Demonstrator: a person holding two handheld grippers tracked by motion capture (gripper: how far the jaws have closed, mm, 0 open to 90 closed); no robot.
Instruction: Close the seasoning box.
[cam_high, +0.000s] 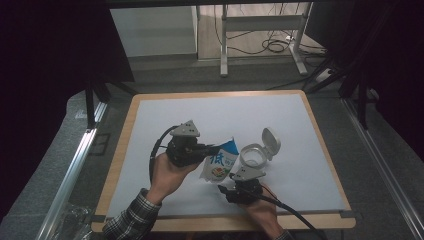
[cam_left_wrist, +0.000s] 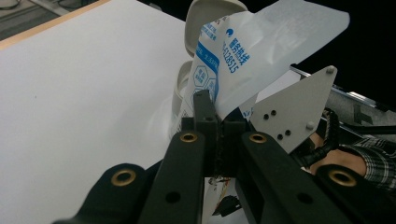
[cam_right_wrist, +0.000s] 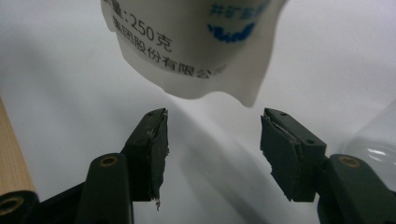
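Note:
A white and blue plastic pouch (cam_high: 219, 162) hangs above the white mat, pinched at its upper edge by my left gripper (cam_high: 210, 149), which is shut on it. In the left gripper view the black jaws meet on the pouch (cam_left_wrist: 243, 51) at the gripper's tip (cam_left_wrist: 215, 119). My right gripper (cam_high: 226, 189) sits just below the pouch, open. In the right gripper view the pouch's bottom (cam_right_wrist: 187, 51) hangs above the gap of that gripper (cam_right_wrist: 214, 140), not touching its pads. A clear jar (cam_high: 254, 156) with its hinged white lid open stands right of the pouch.
The white mat (cam_high: 165, 115) covers a wood-edged table (cam_high: 131, 107). The jar's glass wall (cam_right_wrist: 378, 140) lies close to my right gripper's right side. A desk frame and cables stand on the floor beyond the table.

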